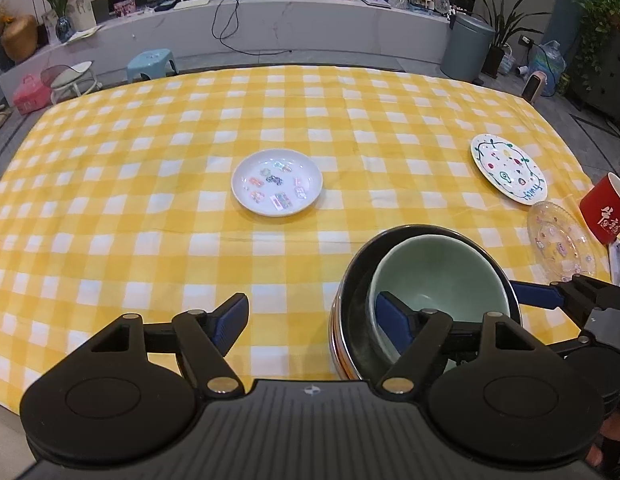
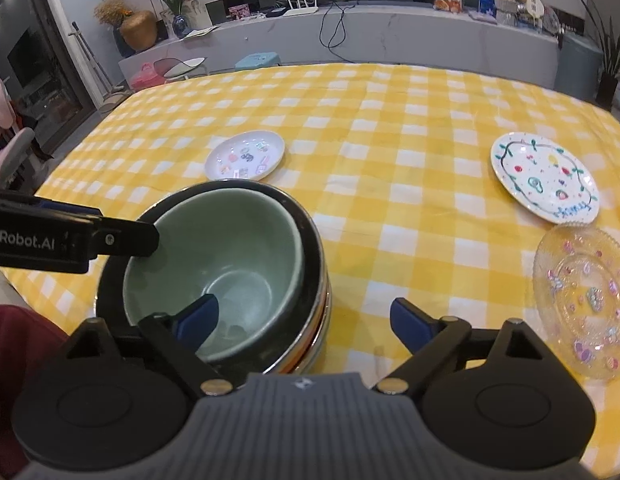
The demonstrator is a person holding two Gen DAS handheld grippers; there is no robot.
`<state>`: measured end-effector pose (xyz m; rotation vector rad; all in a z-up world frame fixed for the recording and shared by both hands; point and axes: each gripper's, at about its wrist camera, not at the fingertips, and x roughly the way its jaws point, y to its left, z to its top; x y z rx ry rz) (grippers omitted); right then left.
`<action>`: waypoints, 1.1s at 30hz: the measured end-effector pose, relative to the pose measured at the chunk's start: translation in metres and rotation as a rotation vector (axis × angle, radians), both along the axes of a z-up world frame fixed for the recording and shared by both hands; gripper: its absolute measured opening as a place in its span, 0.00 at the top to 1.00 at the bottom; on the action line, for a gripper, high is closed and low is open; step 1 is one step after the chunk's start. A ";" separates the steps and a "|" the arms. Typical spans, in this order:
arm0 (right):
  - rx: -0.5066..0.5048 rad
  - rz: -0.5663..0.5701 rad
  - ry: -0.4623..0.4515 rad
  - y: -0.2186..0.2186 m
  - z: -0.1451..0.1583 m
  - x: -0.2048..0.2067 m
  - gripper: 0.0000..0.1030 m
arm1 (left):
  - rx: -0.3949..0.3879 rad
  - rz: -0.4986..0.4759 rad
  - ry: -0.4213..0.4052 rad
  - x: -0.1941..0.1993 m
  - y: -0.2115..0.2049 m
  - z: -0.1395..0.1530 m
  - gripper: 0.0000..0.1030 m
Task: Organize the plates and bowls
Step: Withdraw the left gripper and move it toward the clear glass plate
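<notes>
A pale green bowl (image 1: 434,276) (image 2: 226,264) sits nested in a dark metal bowl (image 1: 350,300) (image 2: 310,248) on top of a stack near the table's front edge. My left gripper (image 1: 316,320) is open, its right finger inside the green bowl. My right gripper (image 2: 302,320) is open, its left finger inside the same bowl. A small white plate with stickers (image 1: 277,182) (image 2: 246,156) lies mid-table. A white painted plate (image 1: 508,169) (image 2: 544,178) and a clear glass plate (image 1: 560,242) (image 2: 582,300) lie at the right.
A red cup (image 1: 606,208) stands at the table's right edge beside the glass plate. The yellow checked cloth (image 1: 150,208) covers the whole table. Stools, a bin and a shelf stand beyond the far edge.
</notes>
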<state>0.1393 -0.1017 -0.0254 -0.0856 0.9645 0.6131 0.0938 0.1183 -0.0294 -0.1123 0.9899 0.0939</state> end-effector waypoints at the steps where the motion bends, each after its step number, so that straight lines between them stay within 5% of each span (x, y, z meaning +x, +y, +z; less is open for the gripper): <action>1: 0.000 0.000 -0.001 0.000 -0.001 0.000 0.11 | 0.000 -0.001 0.003 0.001 0.000 -0.001 0.17; 9: 0.044 0.036 0.074 0.003 -0.004 0.002 0.11 | 0.028 -0.008 -0.019 -0.002 -0.006 0.005 0.19; 22: 0.104 -0.053 0.006 -0.029 0.036 0.011 0.09 | 0.046 0.007 -0.106 -0.010 -0.012 0.029 0.24; 33: 0.179 -0.243 -0.083 -0.123 0.099 0.027 0.05 | -0.149 -0.008 -0.243 -0.002 -0.027 0.078 0.24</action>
